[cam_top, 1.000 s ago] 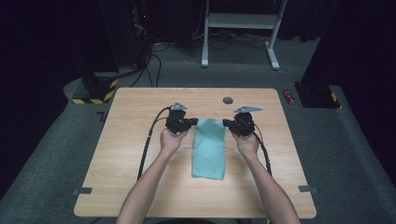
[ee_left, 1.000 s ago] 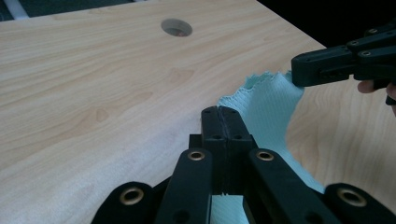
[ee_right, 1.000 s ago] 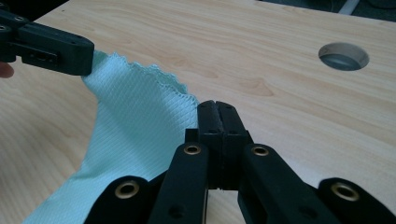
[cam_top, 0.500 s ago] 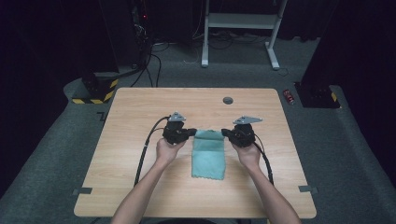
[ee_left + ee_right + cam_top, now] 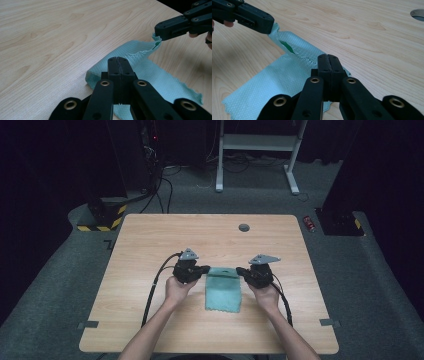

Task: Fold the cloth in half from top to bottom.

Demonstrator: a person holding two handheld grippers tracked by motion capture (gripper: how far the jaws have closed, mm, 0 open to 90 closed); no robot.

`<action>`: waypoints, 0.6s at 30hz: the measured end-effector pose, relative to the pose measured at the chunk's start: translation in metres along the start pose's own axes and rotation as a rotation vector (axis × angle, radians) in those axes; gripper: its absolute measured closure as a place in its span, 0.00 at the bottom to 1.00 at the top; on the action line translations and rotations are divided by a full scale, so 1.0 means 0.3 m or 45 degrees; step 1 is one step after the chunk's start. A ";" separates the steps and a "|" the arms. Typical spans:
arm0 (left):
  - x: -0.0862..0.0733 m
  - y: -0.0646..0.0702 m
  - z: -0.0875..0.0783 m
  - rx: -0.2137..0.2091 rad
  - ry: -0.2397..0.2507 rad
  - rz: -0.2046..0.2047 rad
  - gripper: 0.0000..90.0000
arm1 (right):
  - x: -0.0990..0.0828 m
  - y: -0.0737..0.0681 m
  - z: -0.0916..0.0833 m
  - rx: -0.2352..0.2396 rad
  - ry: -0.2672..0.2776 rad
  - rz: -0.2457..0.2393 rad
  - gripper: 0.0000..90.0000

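Teal woven cloth (image 5: 223, 290), thin and limp, lies mid-table (image 5: 150, 245) between both grippers, far edge lifted. Left gripper (image 5: 117, 65) has its jaws closed on the far left corner; right gripper (image 5: 327, 63) is clamped on the far right corner. Judgement: very light, no stiffness, sags and folds on itself, not fragile, weave gives fair friction. Corners are the right hold; keep both level so it drapes evenly. No brand, label or writing readable anywhere.
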State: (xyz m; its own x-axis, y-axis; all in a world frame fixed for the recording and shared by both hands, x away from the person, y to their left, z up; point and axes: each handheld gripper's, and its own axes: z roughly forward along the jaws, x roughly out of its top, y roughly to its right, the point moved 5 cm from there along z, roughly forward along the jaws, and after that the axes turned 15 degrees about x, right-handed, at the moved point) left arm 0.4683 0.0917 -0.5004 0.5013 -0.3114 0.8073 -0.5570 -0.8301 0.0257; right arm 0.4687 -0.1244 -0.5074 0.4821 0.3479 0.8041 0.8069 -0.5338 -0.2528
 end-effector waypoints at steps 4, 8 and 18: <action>-0.008 0.006 -0.013 -0.006 0.007 0.012 1.00 | -0.005 -0.013 -0.011 0.005 0.002 -0.018 1.00; -0.024 0.014 -0.018 -0.009 0.007 0.023 1.00 | -0.016 -0.025 -0.013 0.008 -0.004 -0.023 1.00; -0.052 0.026 -0.030 -0.020 0.010 0.018 1.00 | -0.040 -0.041 -0.016 0.034 0.002 -0.021 1.00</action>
State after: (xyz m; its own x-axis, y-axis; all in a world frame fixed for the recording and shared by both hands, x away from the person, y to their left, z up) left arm 0.4503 0.0943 -0.5075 0.4880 -0.3192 0.8124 -0.5743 -0.8183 0.0234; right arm 0.4513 -0.1257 -0.5113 0.4684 0.3551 0.8090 0.8234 -0.5074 -0.2540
